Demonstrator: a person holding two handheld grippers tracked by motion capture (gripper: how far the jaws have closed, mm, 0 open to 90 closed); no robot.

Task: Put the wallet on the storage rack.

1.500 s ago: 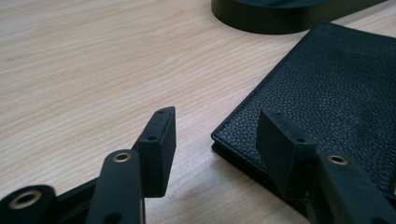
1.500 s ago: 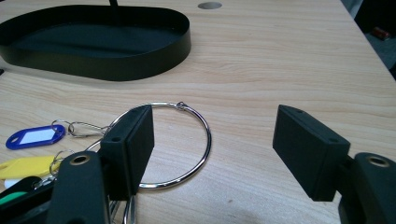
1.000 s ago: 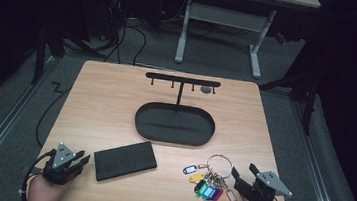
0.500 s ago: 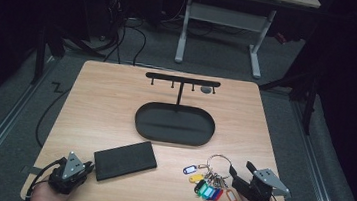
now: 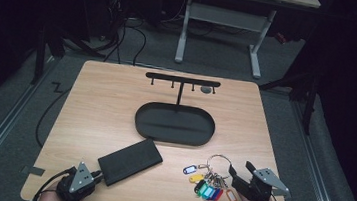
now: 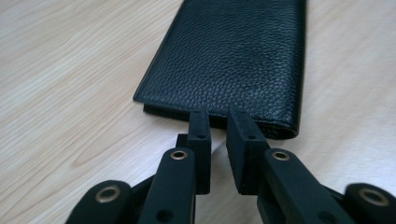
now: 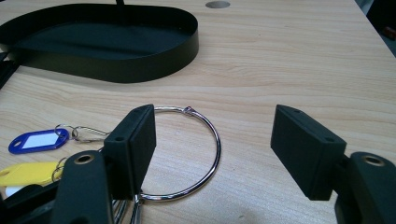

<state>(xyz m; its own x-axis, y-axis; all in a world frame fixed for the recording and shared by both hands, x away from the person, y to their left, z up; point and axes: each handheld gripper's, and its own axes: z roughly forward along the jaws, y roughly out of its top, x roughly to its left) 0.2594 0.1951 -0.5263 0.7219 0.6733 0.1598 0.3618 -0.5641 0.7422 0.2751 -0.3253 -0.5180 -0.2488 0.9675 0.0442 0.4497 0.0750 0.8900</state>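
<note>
High view: left gripper sits at the near-left table corner, tips at the near short end of the black wallet, which lies flat and angled on the wood. Right gripper is near-right, just beside the key ring with its fan of coloured tags. Oval black tray with its hook stand is mid-table, well apart from both

Left gripper view adds the detail: jaws have just been closing, now nearly together with only a narrow slit, nothing clamped between them; tips right at the wallet edge, can't tell if they touch it. Leather grain reads here, not from above

Right gripper view: jaws wide, released; the ring lies flat on the table, partly inside the gap, left pad over its left arc, no pad pressing. Blue tag and yellow tag cut off at left; tray wall cropped at top

From above both hands are cut off by the bottom edge
</note>
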